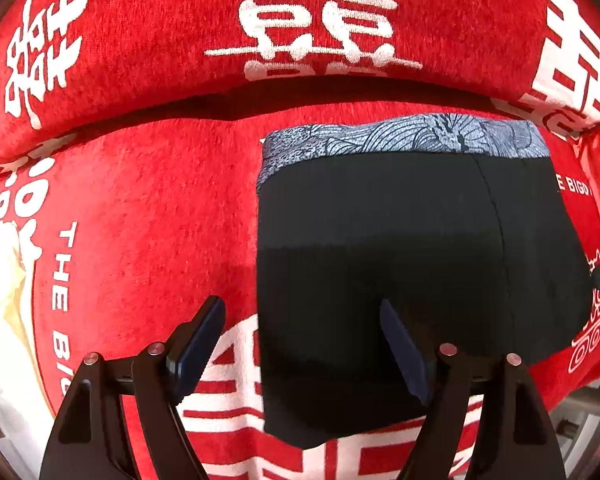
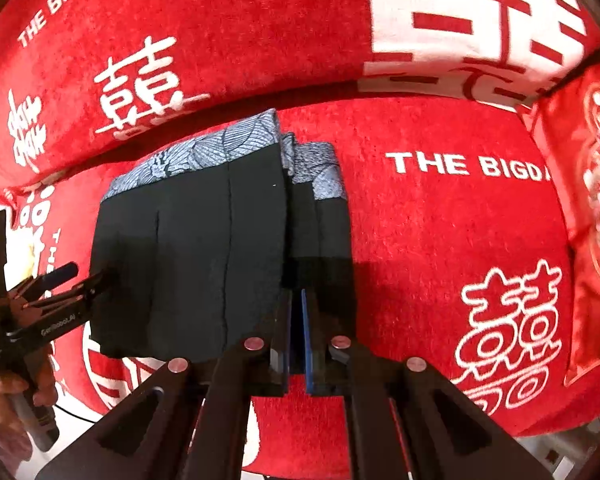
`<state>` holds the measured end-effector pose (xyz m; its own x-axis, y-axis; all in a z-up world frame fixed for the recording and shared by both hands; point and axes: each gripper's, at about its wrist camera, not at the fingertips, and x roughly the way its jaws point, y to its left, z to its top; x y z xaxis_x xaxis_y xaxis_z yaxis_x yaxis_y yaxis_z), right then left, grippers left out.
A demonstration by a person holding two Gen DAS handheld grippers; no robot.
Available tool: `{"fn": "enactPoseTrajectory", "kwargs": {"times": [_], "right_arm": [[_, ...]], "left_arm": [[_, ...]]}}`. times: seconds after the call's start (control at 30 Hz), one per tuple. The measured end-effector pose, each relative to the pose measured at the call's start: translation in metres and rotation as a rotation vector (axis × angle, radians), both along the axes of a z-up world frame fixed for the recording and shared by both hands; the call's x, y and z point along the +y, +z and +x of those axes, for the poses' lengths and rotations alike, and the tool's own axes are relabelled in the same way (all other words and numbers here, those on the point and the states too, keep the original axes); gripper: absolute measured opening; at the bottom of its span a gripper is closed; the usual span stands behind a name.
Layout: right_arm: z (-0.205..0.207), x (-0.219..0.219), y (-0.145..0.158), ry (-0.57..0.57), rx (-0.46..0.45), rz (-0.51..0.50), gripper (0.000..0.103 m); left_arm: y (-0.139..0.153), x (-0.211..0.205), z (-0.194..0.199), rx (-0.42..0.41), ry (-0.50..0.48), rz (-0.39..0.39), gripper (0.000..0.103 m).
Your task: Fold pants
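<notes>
Black pants (image 1: 400, 240) with a grey patterned waistband (image 1: 400, 136) lie flat on a red sofa cover (image 1: 140, 200), waistband towards the backrest. My left gripper (image 1: 300, 308) is open and hangs over the pants' lower left edge, one finger over the red cover and the other over black cloth. In the right wrist view the pants (image 2: 188, 260) have their right side raised into a standing fold. My right gripper (image 2: 297, 300) is shut on that fold near its lower end. The left gripper (image 2: 84, 276) shows at the pants' left edge, jaws apart.
The red backrest (image 1: 160, 40) with white characters rises behind the seat. A red embroidered pillow (image 2: 596, 200) stands at the seat's right end. Something cream-white (image 1: 0, 280) lies at the left. A person's hand (image 2: 4, 392) holds the left gripper's handle. The seat's front edge is near.
</notes>
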<state>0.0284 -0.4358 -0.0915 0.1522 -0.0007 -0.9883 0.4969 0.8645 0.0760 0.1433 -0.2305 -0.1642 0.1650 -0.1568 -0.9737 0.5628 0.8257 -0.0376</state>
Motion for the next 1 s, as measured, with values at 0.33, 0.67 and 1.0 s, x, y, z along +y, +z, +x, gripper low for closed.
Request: {"fn": "enactPoseTrajectory", "kwargs": {"times": [0.33,0.67,1.0], "right_arm": [[0.005,0.041,0.003,-0.007,-0.017,0.009,0.039],[-0.008,0.062,-0.034,-0.053,0.060,0.012,0.038],[-0.023,0.056,-0.060,-0.015,0.165,0.063,0.052]], "left_arm": [[0.005,0.027,0.003,0.009,-0.039,0.017,0.080],[-0.005,0.038,0.009,0.000,-0.065,0.027,0.080],[-0.010,0.036,0.013,0.012,0.001,0.027,0.080]]}}
